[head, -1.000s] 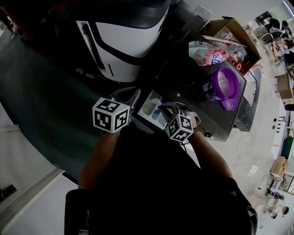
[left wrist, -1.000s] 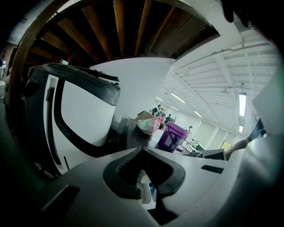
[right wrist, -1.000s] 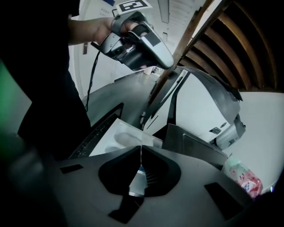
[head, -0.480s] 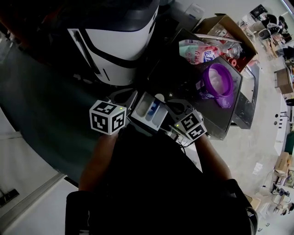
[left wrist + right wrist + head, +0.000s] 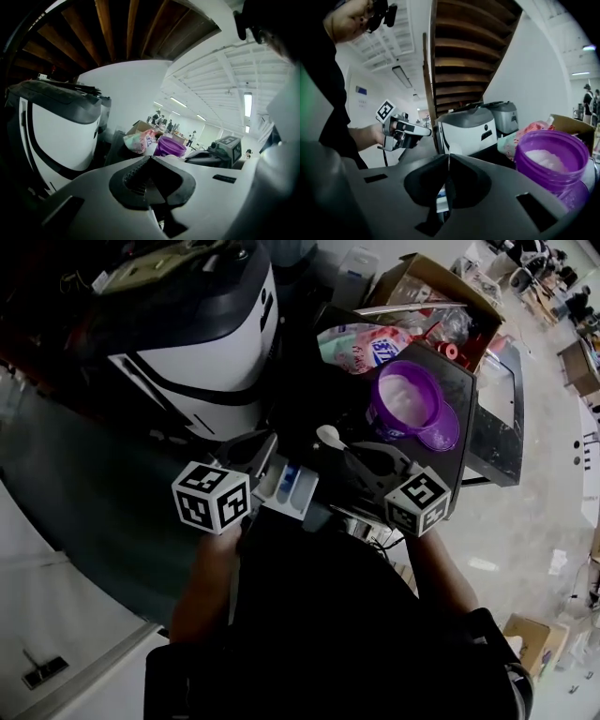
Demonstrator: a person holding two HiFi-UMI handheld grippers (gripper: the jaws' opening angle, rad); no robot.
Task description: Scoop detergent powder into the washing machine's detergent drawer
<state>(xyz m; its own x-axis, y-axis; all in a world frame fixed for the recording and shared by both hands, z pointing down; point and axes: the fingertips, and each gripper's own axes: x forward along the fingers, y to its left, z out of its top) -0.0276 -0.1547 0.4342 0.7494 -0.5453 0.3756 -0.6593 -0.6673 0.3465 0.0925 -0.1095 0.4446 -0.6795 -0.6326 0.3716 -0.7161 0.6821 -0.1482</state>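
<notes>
Right gripper (image 5: 448,158) clamping shut on white scoop (image 5: 328,435) handle, scoop hovering between detergent drawer (image 5: 292,486) and purple powder tub (image 5: 552,161), left gripper (image 5: 149,160) sitting closed and empty beside drawer

The purple tub (image 5: 378,401) stands open on the dark counter (image 5: 473,390), white detergent powder (image 5: 403,390) inside. The drawer (image 5: 291,486) is pulled out — white, with blue in one compartment. The white scoop (image 5: 328,436) sits between the two, its handle pinched in the right claw (image 5: 448,158).
</notes>
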